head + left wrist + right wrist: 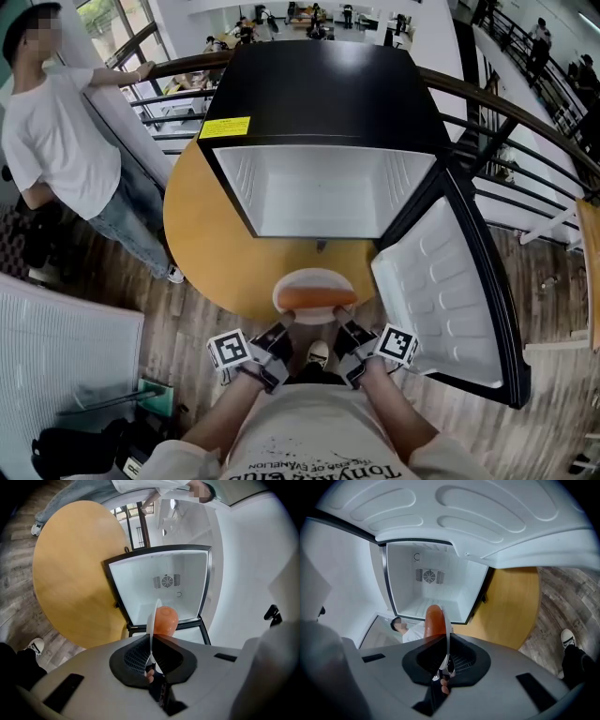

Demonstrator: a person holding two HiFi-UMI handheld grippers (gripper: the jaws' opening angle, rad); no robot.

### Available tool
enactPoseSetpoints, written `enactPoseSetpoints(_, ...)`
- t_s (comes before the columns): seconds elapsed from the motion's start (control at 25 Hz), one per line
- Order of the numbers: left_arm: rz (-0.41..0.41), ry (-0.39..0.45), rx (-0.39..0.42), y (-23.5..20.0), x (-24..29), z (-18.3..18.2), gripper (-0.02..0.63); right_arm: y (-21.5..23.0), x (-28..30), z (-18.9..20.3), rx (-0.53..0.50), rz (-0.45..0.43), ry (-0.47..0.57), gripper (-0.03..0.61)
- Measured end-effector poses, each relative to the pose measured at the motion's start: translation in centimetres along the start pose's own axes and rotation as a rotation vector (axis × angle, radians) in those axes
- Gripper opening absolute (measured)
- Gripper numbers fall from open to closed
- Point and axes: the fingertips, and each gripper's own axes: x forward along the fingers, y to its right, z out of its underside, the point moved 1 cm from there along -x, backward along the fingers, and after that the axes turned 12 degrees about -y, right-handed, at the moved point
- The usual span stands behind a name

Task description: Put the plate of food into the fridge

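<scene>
A white plate (309, 305) with an orange sausage-like food (317, 296) hangs above the near edge of the round wooden table. My left gripper (278, 330) is shut on the plate's near left rim, and my right gripper (345, 332) is shut on its near right rim. In the left gripper view the plate (152, 630) shows edge-on between the jaws, with the food (165, 620) beyond. The right gripper view shows the plate (447, 634) and food (434, 620) the same way. The black mini fridge (319, 94) stands open ahead, its white inside (314, 192) bare.
The fridge door (459, 291) swings open to the right, close to my right gripper. The round wooden table (202, 244) carries the fridge. A person in a white shirt (56, 141) stands at the left by a railing (525, 122). Grey cases (66, 347) lie on the floor at lower left.
</scene>
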Motion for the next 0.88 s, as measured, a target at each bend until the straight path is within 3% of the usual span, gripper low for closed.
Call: enactPoseSetpoints(0.88, -0.007, -0.062, -0.018, -1.1, 1.4, -6.9, 0.032, 0.1, 5.1, -3.5, 0.022, 0.039, 0.084, 0.037)
